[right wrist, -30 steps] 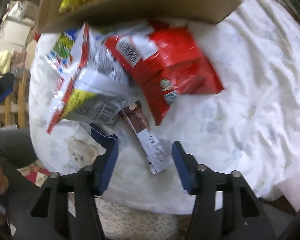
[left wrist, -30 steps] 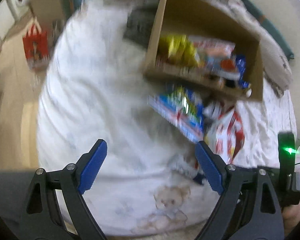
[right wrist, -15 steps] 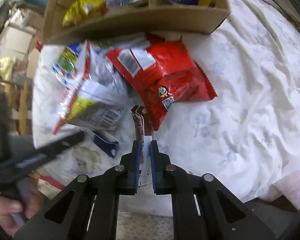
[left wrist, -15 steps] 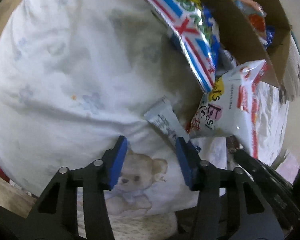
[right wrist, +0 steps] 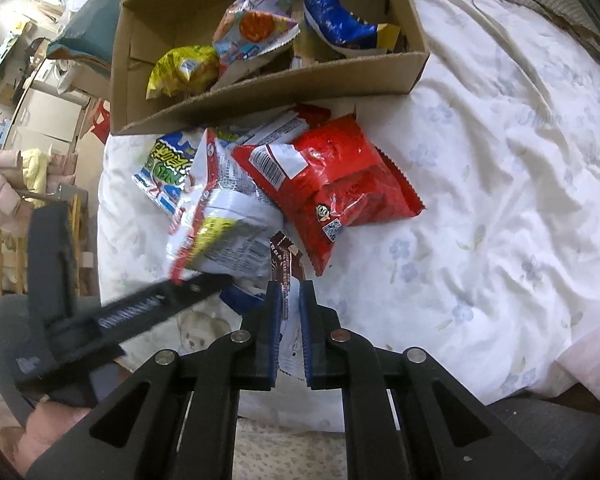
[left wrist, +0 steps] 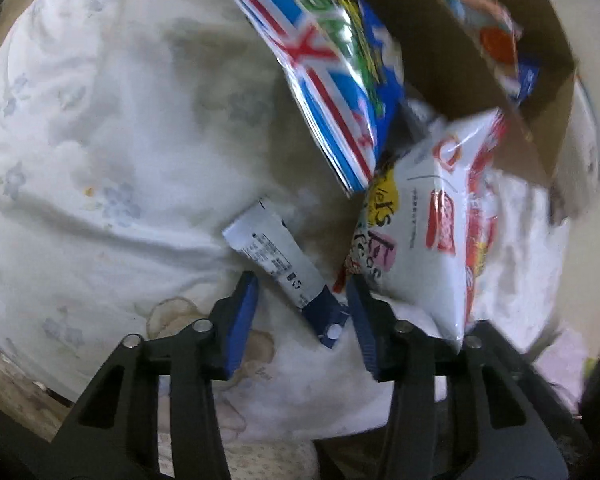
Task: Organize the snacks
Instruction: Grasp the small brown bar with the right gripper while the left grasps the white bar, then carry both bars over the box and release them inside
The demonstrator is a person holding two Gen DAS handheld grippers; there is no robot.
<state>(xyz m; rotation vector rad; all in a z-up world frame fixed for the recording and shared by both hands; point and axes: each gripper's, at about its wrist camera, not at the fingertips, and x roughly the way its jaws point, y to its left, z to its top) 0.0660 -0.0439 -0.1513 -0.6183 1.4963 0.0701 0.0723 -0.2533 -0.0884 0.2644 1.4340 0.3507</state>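
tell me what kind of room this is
Probably a bedroom: snacks lie on a soft floral bedsheet with a teddy bear print, and a cluttered background holds drawers and piled clothes.

Bare bed (right wrist: 520, 208) lies right of the red packet (right wrist: 332, 184); piled bags crowd the box's (right wrist: 260, 100) front wall.

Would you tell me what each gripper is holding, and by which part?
The right gripper pinches the brown snack bar by its near end. The closing left gripper straddles the white-and-blue stick packet, ungripped.
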